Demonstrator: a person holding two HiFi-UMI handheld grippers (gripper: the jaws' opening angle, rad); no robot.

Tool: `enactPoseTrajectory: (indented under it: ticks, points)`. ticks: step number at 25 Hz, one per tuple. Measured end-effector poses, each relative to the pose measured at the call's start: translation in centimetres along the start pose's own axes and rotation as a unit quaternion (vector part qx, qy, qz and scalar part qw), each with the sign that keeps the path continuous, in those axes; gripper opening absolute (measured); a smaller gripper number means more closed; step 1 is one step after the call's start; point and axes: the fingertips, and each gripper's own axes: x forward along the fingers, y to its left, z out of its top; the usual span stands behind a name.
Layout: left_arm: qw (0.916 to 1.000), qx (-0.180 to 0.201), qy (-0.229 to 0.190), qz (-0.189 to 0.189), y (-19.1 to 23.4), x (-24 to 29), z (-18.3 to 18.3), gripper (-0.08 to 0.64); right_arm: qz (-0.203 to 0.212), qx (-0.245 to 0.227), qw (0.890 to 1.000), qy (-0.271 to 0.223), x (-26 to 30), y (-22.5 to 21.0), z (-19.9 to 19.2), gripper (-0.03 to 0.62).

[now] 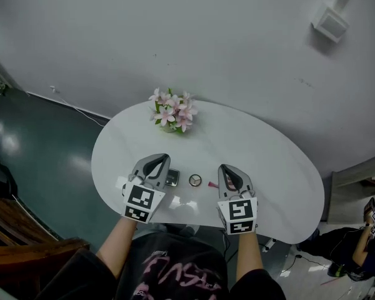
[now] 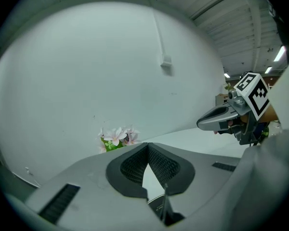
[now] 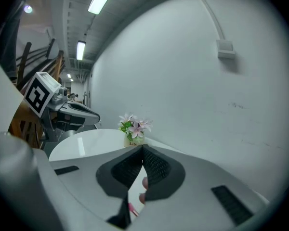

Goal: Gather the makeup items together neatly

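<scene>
"Makeup items (image 1: 195, 180) first: you have them on the near part of the white bench (image 1: 281, 167), in a short row between your two tools. A dark square case (image 1: 171, 179) is on the left, a round compact (image 1: 195, 180) is in the middle and a pink stick (image 1: 212, 184) is on the right. They lie near one another, and none of them touch."

"And your tongs, since you asked: your left tongs (image 1: 162, 159) are closed tip to tip with nothing between them. From their own camera you see the dark square case on the bench through the gap below the shut tips."

"Your right tongs (image 1: 229, 168) are the same, pressed together and empty. The pink stick lies just to their left in the head view. In the right gripper view you get pink shapes under the closed tips, too blurred to name further."

"Both tools point away from you, towards the wall (image 1: 237, 42)."

"At the far edge of the bench you have a pot of pink flowers (image 1: 172, 113), well apart from the makeup. A wooden chair (image 1: 15, 230) stands off to your left, and a person (image 1: 356, 245) is on the floor beyond the bench's right end."
</scene>
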Motion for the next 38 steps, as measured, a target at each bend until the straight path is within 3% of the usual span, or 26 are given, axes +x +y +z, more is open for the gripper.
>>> enactPoseTrajectory:
  ticks: [9,15,38]
  points:
    - [0.9993,-0.004,-0.035,0.014,1.2,-0.9,2.5,0.012,-0.040,0.023,0.998,-0.041,-1.5,-1.6,2.5,0.063]
    - [0.9982,-0.010,-0.059,0.011,1.3,-1.4,3.8,0.012,-0.039,0.035,0.996,-0.073,-2.2,-1.4,3.8,0.063]
    - [0.9967,-0.013,-0.080,0.004,1.6,-2.3,4.5,0.012,-0.058,0.038,0.994,-0.089,-2.6,-1.4,4.6,0.063]
